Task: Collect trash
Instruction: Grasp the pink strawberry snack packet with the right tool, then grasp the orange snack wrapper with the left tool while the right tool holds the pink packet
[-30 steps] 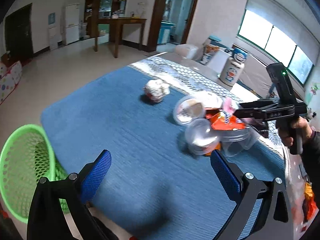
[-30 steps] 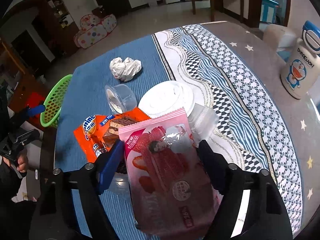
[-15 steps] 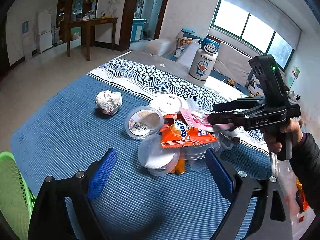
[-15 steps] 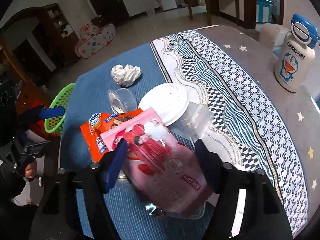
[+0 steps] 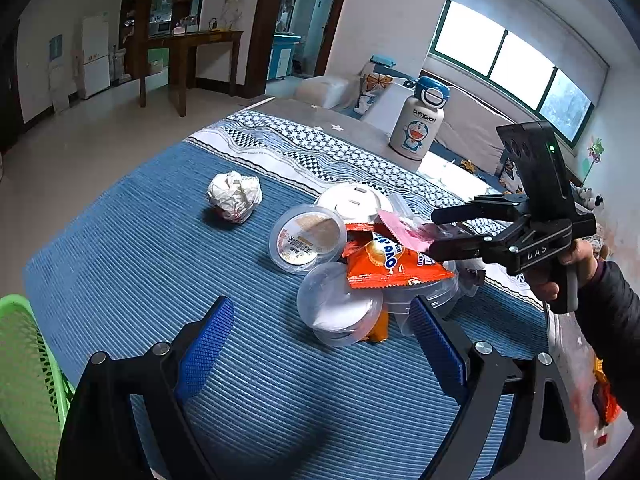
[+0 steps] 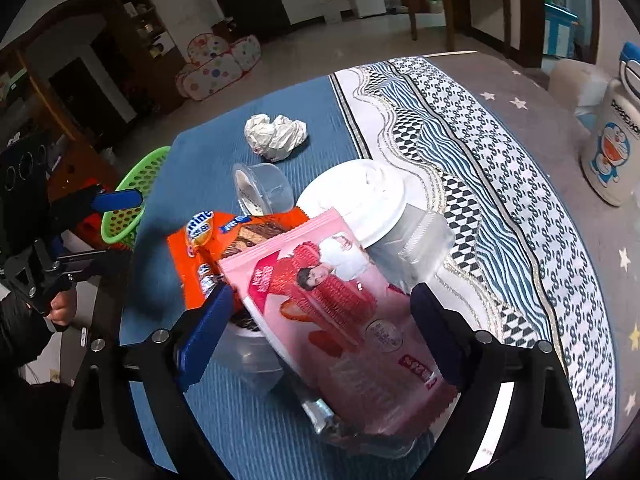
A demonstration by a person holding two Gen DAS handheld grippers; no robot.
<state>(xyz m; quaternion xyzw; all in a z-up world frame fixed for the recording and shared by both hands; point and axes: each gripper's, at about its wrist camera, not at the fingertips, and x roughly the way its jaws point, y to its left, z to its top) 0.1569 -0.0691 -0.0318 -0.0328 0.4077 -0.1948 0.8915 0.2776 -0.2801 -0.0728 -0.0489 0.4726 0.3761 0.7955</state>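
Note:
A pile of trash lies on the blue tablecloth (image 5: 160, 264): an orange snack wrapper (image 5: 392, 264), a pink wrapper (image 6: 340, 308), clear plastic cups (image 5: 340, 308), a foil-lidded cup (image 5: 308, 236) and a white lid (image 6: 360, 200). A crumpled paper ball (image 5: 234, 196) sits apart, to the left of the pile. My right gripper (image 6: 322, 320) is over the pile with its jaws opening. The pink wrapper lies loose between them. My left gripper (image 5: 320, 344) stands open just short of the nearest clear cup, holding nothing.
A green mesh basket (image 5: 20, 380) stands off the table's near left corner. A Doraemon bottle (image 5: 420, 124) stands on the patterned cloth at the far side. A person's hand (image 5: 576, 264) holds the right gripper's handle.
The right jaws have spread and released the pink wrapper, which now rests on the pile. The left gripper has swung toward the pile, so the basket has slid to the view's left edge.

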